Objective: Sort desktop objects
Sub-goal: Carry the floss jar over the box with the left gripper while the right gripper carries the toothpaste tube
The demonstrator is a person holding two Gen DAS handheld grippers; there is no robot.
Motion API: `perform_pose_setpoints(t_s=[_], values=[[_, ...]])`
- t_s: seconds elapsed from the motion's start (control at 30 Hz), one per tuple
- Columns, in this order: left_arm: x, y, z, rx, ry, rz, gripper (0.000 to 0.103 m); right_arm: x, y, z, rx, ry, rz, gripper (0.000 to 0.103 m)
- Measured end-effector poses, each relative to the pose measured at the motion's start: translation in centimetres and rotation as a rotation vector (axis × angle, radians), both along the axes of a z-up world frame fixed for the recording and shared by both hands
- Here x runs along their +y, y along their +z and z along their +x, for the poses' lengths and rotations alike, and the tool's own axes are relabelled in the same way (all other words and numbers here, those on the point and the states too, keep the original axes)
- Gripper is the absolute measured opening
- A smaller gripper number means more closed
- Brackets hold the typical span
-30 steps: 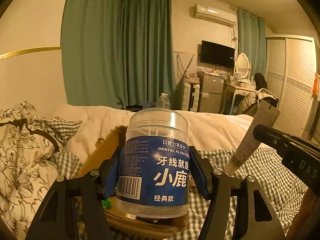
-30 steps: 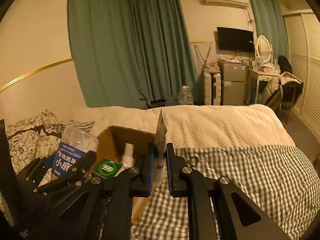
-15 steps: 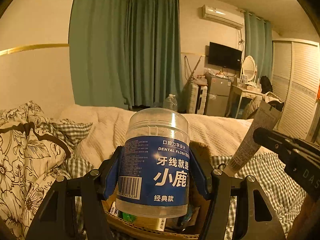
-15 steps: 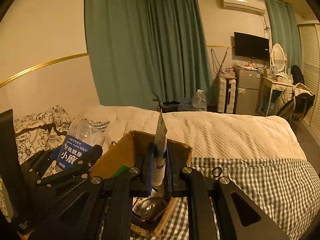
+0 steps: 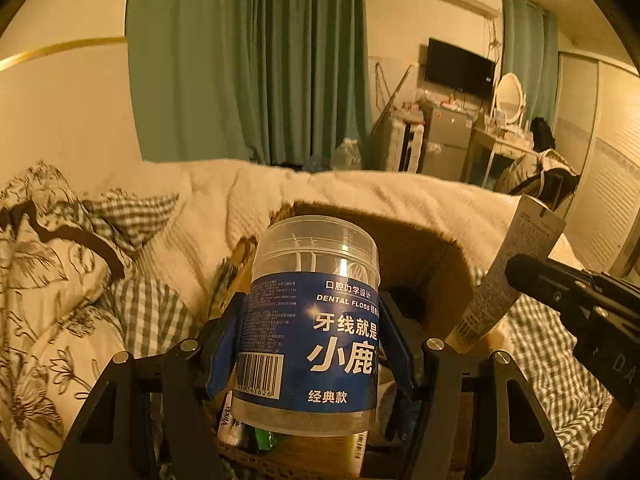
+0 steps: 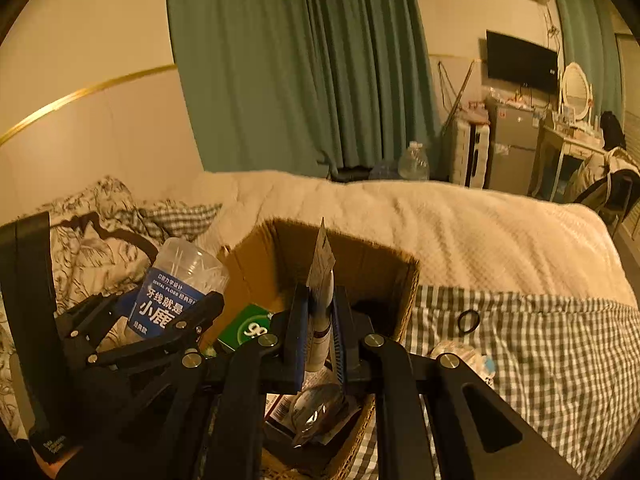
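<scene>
The sorting looks well underway but unfinished. A cardboard box (image 6: 404, 280) sits on the bed (image 6: 460, 224), and it already holds several things: a green packet (image 6: 244, 326) at its left side and a clear plastic-wrapped item (image 6: 316, 408) at its near end, with other pieces too dim to name.

Two more items are poised over the box and not yet released. The left tool (image 5: 312, 348) is clamped on a clear dental floss jar (image 5: 316, 328) with a blue label, held upright above the box's near left part. The right tool (image 6: 320, 332) is clamped on a white squeeze tube (image 6: 320, 304), standing with its crimped end up above the middle of the box.

Still out on the checked cover (image 6: 520, 344), to the right of the box, lie a black hair tie (image 6: 468, 320) and a small pale wrapped object (image 6: 464, 356). These appear left to collect once both held items are dropped in.
</scene>
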State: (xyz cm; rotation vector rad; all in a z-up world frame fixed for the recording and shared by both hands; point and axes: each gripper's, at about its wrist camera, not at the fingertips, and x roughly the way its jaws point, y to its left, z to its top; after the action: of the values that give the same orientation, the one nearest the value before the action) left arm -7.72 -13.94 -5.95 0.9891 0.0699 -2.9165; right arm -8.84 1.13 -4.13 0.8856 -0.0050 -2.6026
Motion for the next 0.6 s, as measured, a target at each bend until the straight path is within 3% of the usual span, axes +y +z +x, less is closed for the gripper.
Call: perform_pose_setpoints(t_s=[0.3, 0.6], values=[[-0.5, -3.8, -3.1, -0.11, 0.01, -0.011, 0.064, -0.9, -4.2, -3.7, -0.098, 0.011, 0.026, 0.011], [0.1, -3.9, -3.9, -0.131, -0.002, -0.041, 0.065, -1.7, -6.7, -5.5, -0.156, 0.014, 0.048, 0.012]])
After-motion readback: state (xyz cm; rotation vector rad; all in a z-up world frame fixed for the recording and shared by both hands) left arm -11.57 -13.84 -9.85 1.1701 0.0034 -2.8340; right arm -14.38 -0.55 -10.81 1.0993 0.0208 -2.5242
